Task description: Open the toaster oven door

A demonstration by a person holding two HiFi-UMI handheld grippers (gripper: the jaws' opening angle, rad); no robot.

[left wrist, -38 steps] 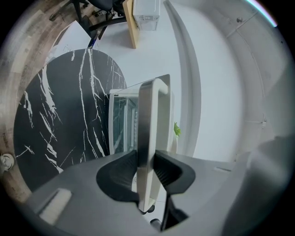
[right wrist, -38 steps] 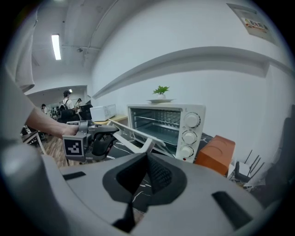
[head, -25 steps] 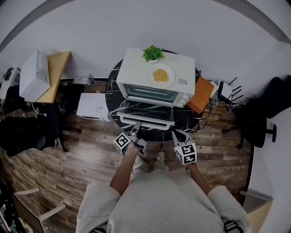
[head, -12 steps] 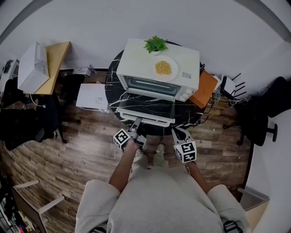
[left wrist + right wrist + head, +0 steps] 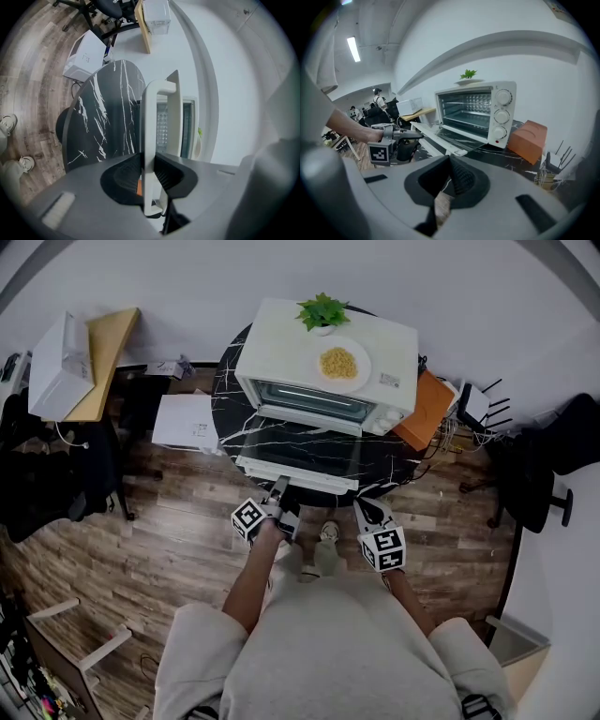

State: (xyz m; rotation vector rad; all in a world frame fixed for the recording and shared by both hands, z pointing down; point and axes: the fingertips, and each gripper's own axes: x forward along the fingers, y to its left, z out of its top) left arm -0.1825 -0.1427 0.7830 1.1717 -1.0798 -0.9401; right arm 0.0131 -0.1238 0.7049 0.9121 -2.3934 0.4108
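Round black veined-marble table (image 5: 232,404) bears boxy white toaster oven (image 5: 277,348).

One toaster oven (image 5: 323,362) sits on one round worktop (image 5: 230,413). It has one door (image 5: 300,454), one handle (image 5: 151,122) and three knobs (image 5: 502,115). On its top are one potted plant (image 5: 322,311) and one plate (image 5: 361,371) (with a single heap of yellow food). One orange box (image 5: 424,411) lies beside it. There are two white boxes (image 5: 54,371): one on the single wooden desk (image 5: 108,352), the second box (image 5: 186,421) lower down. Two grippers show, the left gripper (image 5: 281,486) and the right gripper (image 5: 364,507), each with one marker cube (image 5: 248,518). Two shoes (image 5: 26,163) are in sight.
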